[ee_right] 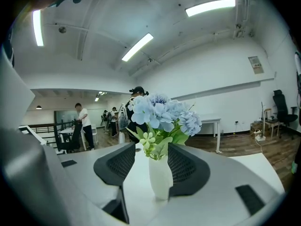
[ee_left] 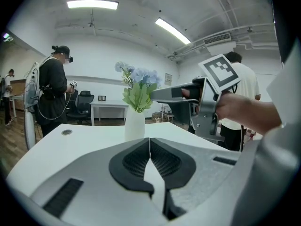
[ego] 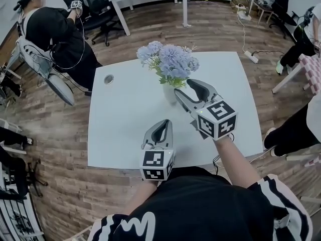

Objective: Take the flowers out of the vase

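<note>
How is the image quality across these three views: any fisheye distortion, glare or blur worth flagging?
Head view: strong fisheye bends the white table edges; light is even, flowers sharp. Left gripper view: black vignette at the corners, ceiling light strips blown out. Right gripper view: vase and flowers crisp, ceiling strip glaring, edges curved.

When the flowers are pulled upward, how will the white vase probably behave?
It probably tips easily: the vase is narrow and tall under a wide bunch of flowers. It looks small, so likely light, and may rise with the bunch.
</note>
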`<action>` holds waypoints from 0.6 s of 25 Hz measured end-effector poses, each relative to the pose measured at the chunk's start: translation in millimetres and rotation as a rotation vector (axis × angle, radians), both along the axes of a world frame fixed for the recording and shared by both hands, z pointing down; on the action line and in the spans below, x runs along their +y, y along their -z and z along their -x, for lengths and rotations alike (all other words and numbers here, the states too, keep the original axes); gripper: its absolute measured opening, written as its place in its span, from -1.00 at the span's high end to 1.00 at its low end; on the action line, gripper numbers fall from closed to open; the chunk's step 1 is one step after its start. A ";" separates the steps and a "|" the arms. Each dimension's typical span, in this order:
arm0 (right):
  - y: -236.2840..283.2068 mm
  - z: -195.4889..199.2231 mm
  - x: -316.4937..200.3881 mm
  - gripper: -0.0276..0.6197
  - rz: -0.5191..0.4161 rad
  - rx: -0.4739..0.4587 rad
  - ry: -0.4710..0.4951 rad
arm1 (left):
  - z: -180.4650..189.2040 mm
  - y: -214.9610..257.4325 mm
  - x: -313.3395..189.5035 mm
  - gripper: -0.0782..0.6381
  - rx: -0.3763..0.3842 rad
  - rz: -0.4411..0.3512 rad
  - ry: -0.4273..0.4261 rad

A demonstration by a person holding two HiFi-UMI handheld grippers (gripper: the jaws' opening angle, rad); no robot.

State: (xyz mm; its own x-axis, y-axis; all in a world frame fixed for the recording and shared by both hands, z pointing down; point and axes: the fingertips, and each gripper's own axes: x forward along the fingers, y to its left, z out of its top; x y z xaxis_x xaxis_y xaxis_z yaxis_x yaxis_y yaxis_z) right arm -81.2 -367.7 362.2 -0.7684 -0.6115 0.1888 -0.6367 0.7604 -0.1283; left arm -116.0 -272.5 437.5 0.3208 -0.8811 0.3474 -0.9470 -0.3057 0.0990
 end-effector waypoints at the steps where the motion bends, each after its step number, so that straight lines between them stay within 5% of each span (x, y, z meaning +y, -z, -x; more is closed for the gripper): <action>1: -0.1 1.6 -2.4 0.27 0.005 -0.004 -0.001 | 0.4 -0.5 0.3 0.76 0.000 0.001 0.001; 15: -11.5 12.7 -22.6 0.27 0.096 -0.128 -0.090 | 11.2 -11.9 8.1 0.76 0.006 0.026 0.021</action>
